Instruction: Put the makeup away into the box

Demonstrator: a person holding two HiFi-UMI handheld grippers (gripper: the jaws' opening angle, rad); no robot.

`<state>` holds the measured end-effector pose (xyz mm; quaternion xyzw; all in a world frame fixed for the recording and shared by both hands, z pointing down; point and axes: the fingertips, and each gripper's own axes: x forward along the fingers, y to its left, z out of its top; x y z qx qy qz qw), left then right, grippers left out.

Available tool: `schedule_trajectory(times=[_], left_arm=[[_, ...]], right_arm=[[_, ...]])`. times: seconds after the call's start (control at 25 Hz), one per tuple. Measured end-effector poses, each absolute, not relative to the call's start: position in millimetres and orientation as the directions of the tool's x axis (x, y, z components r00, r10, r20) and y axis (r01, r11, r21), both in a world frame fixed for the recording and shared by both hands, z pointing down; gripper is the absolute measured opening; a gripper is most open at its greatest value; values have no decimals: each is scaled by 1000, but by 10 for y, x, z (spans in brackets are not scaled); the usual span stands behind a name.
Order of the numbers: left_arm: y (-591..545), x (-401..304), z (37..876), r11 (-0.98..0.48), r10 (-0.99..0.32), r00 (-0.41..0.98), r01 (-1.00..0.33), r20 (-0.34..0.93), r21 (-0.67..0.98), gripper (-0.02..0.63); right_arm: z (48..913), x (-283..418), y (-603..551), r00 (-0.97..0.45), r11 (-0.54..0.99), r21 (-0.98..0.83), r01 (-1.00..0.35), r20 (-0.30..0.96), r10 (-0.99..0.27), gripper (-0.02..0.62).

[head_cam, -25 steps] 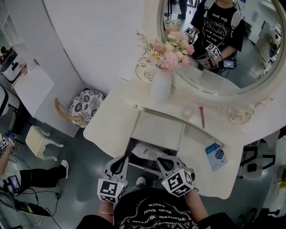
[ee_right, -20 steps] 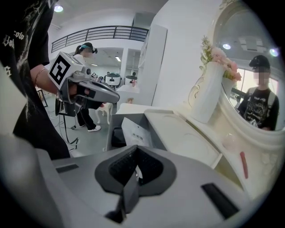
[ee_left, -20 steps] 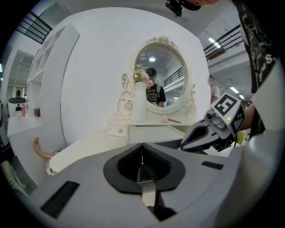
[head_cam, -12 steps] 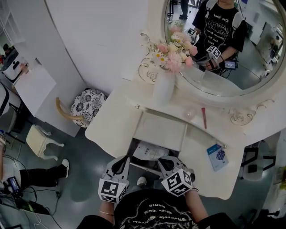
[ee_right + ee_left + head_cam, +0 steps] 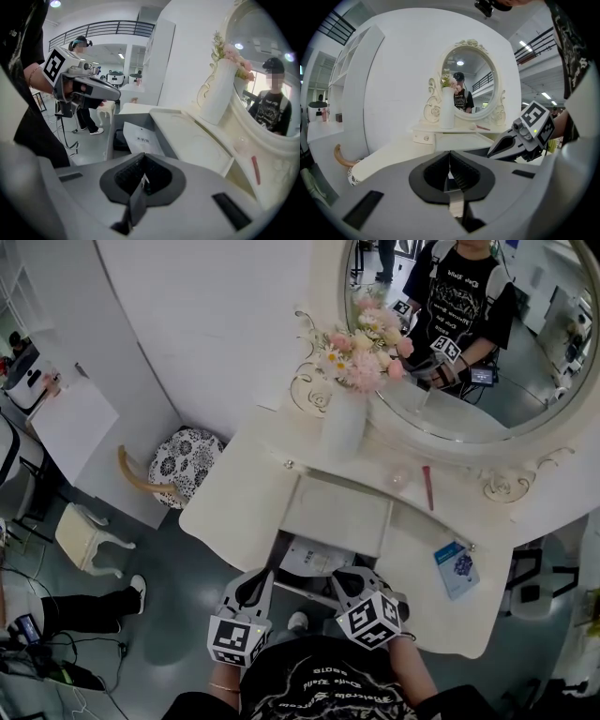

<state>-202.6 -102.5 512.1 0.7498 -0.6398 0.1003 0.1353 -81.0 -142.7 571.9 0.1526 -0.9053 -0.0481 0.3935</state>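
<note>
A red makeup stick (image 5: 427, 487) lies on the white dressing table's (image 5: 244, 498) raised shelf under the mirror, beside a small clear round piece (image 5: 400, 481). Below the tabletop a drawer (image 5: 276, 552) stands pulled out, with a white packet (image 5: 314, 559) inside. My left gripper (image 5: 262, 575) and right gripper (image 5: 338, 577) hover side by side at the drawer's near edge, both shut and empty. The left gripper view shows its jaws (image 5: 450, 153) pressed together, with the stick (image 5: 483, 127) far ahead. In the right gripper view the shut jaws (image 5: 143, 158) aim over the packet (image 5: 140, 138); the stick (image 5: 255, 169) lies to the right.
A white vase (image 5: 343, 423) of pink flowers stands at the oval mirror's (image 5: 487, 352) left. A blue-printed booklet (image 5: 457, 568) lies on the table's right wing. A patterned stool (image 5: 183, 460) sits on the floor to the left.
</note>
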Motion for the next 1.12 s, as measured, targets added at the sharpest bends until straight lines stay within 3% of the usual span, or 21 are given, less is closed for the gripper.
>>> schedule_trajectory(times=[0.44, 0.6, 0.88, 1.12], left_arm=[[-1020, -2040, 5073, -120, -939, 148, -987, 309, 108, 16], [-1013, -2016, 5096, -124, -936, 152, -987, 317, 105, 17], [-987, -2001, 5107, -129, -934, 155, -987, 323, 99, 16], [-977, -1985, 5106, -133, -934, 157, -986, 320, 96, 17]], right_arm=[[5734, -820, -1375, -657, 972, 124, -199, 720, -226, 12], [5727, -823, -1352, -666, 975, 98, -200, 716, -209, 85], [5747, -827, -1294, -662, 981, 92, -173, 726, -185, 129], [5686, -809, -1314, -719, 967, -11, -254, 671, -181, 171]])
